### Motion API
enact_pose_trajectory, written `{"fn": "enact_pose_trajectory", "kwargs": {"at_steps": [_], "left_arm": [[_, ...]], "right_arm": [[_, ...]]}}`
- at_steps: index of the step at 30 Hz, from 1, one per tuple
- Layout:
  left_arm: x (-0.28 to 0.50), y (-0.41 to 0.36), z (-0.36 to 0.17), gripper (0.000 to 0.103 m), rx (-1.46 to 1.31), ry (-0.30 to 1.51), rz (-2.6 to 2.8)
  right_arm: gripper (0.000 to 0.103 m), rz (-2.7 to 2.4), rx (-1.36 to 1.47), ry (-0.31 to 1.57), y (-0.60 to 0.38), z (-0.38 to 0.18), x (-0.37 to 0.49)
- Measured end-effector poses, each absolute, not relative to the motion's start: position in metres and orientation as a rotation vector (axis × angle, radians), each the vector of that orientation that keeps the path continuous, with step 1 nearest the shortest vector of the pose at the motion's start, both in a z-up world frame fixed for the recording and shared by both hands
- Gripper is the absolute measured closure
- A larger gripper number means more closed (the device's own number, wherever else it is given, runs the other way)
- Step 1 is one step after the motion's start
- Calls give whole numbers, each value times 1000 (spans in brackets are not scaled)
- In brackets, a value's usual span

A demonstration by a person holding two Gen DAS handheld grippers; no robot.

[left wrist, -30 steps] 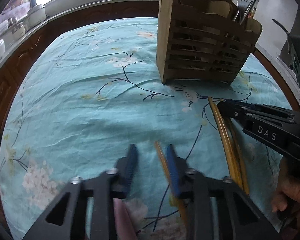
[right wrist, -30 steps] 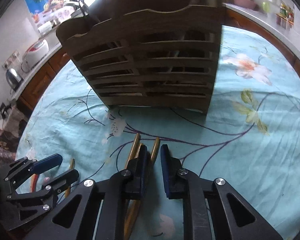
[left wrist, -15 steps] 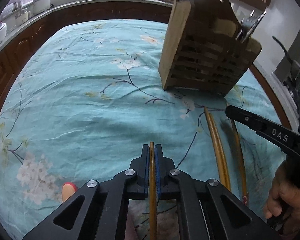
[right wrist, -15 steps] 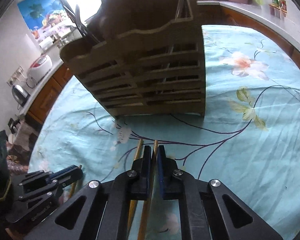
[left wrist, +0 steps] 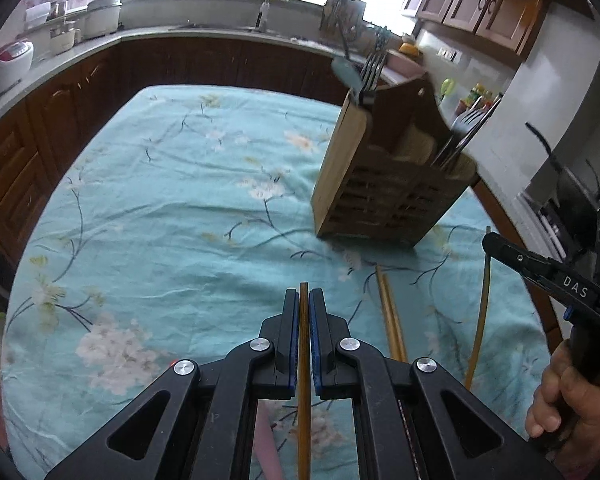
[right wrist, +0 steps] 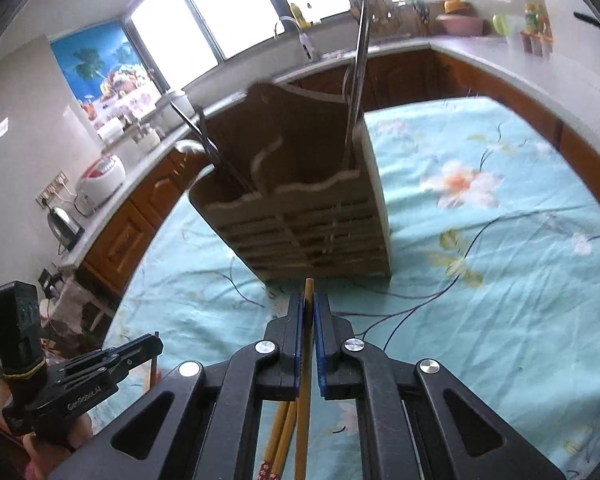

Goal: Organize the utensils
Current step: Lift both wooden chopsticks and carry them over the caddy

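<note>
Four chopsticks (left wrist: 391, 320), one wooden holder (left wrist: 384, 196), two grippers (left wrist: 304, 300).

home kitchen: sink tap (left wrist: 263, 0), wooden cabinets (left wrist: 476, 4), rice cooker (right wrist: 100, 182)

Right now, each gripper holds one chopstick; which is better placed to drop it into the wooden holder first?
Right, probably. The right gripper points its chopstick straight at the wooden holder close ahead; the left gripper sees it farther, off to the side.
</note>
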State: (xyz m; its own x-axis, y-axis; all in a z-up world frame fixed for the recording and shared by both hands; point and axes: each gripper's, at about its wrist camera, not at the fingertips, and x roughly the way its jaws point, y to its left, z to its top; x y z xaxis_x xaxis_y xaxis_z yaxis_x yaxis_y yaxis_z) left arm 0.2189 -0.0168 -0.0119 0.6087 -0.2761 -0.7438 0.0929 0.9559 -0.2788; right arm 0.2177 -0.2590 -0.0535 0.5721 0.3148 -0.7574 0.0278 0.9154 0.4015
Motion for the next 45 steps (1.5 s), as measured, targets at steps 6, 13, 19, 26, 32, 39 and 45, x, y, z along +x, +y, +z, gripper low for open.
{"fn": "enact_pose_trajectory", "kwargs": {"at_steps": [6,13,19,26,32,39,45], "left_arm": [[197,-12,14,99,-224,841,-228],[179,-7,34,100,-224,791,-232],[167,-4,47,100,-224,760,-238],[159,3,61,100,-233,719,-239],[150,12,72,100,-257,665,-226],[145,21,83,100,-301,592,-222],[144,26,93,100,-325,531,-233]], "right_arm": [[98,167,408,895,-266,-32,209],[98,162,408,829,-276,-8,197],[98,160,403,793,-279,7,188],[98,156,394,753,-280,22,180],[98,152,389,725,-281,31,178],[98,145,390,685,-285,40,175],[98,129,398,622,-291,53,174]]}}
